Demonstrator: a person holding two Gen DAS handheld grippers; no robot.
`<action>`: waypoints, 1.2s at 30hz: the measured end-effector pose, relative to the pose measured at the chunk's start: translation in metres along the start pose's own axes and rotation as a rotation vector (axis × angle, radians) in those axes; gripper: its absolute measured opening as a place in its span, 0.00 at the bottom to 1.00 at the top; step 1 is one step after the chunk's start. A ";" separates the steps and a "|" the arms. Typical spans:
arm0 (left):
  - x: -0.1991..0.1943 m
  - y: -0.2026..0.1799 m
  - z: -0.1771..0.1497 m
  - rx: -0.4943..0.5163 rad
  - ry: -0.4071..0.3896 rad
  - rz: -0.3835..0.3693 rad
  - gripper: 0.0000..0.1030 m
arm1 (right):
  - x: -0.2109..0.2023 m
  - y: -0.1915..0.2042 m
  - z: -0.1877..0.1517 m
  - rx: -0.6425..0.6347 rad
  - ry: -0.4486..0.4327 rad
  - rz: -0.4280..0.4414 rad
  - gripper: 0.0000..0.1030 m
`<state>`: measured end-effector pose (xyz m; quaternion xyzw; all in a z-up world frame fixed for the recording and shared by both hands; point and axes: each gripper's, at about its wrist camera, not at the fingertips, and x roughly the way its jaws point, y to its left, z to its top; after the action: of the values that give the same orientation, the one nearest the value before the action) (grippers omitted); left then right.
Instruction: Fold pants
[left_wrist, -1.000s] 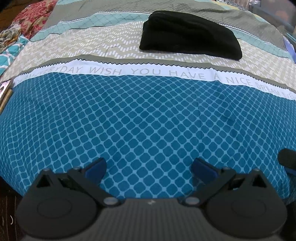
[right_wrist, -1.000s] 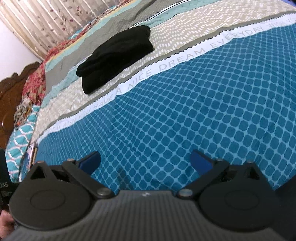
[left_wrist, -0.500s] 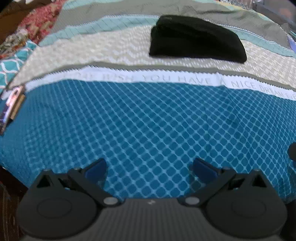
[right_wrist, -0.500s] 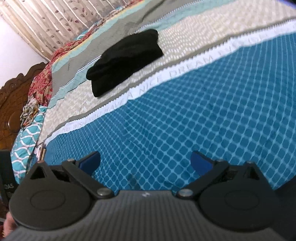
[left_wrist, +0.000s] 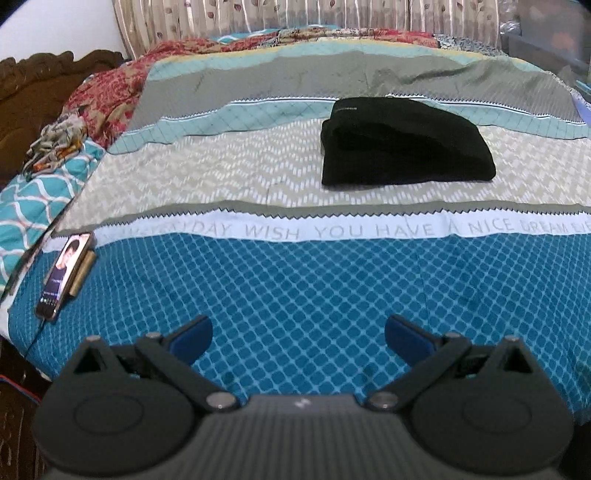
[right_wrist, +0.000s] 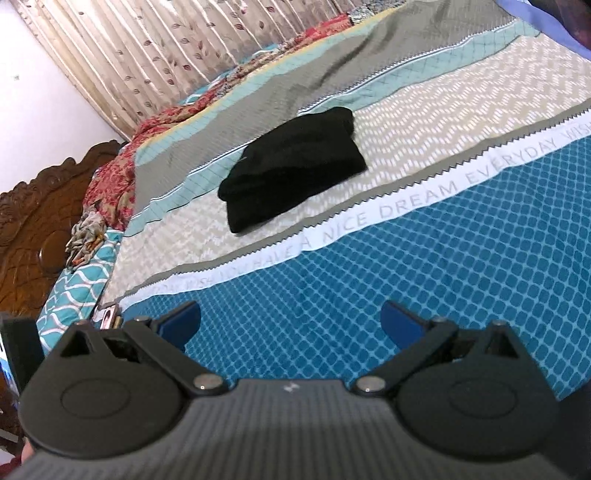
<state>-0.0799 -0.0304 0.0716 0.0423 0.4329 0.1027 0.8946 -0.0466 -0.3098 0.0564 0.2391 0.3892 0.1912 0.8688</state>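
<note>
The black pants (left_wrist: 402, 142) lie folded into a compact bundle on the beige zigzag band of the bedspread, far ahead of both grippers. They also show in the right wrist view (right_wrist: 291, 168). My left gripper (left_wrist: 298, 338) is open and empty, over the blue diamond-patterned part of the bed near its front edge. My right gripper (right_wrist: 291, 325) is open and empty, also over the blue part, well short of the pants.
A phone (left_wrist: 64, 275) with a lit screen lies at the bed's left edge. A carved wooden headboard (right_wrist: 33, 229) stands to the left. Rumpled red patterned bedding (left_wrist: 110, 96) and a curtain (left_wrist: 295, 14) lie beyond the pants.
Both grippers have pulled back and tilted upward, away from the folded pants. More of the far bed, curtain and headboard shows. The jaws stay open.
</note>
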 end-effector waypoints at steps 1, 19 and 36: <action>0.000 0.000 0.000 0.001 -0.003 0.003 1.00 | 0.001 0.001 -0.001 -0.007 0.001 0.002 1.00; 0.004 0.010 -0.002 -0.010 0.009 0.050 1.00 | 0.014 0.000 -0.015 0.046 0.079 0.018 1.00; 0.009 0.003 -0.012 0.010 0.061 0.026 1.00 | 0.018 -0.004 -0.023 0.100 0.118 0.007 1.00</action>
<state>-0.0843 -0.0258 0.0579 0.0495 0.4599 0.1133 0.8793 -0.0523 -0.2973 0.0302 0.2719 0.4479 0.1882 0.8307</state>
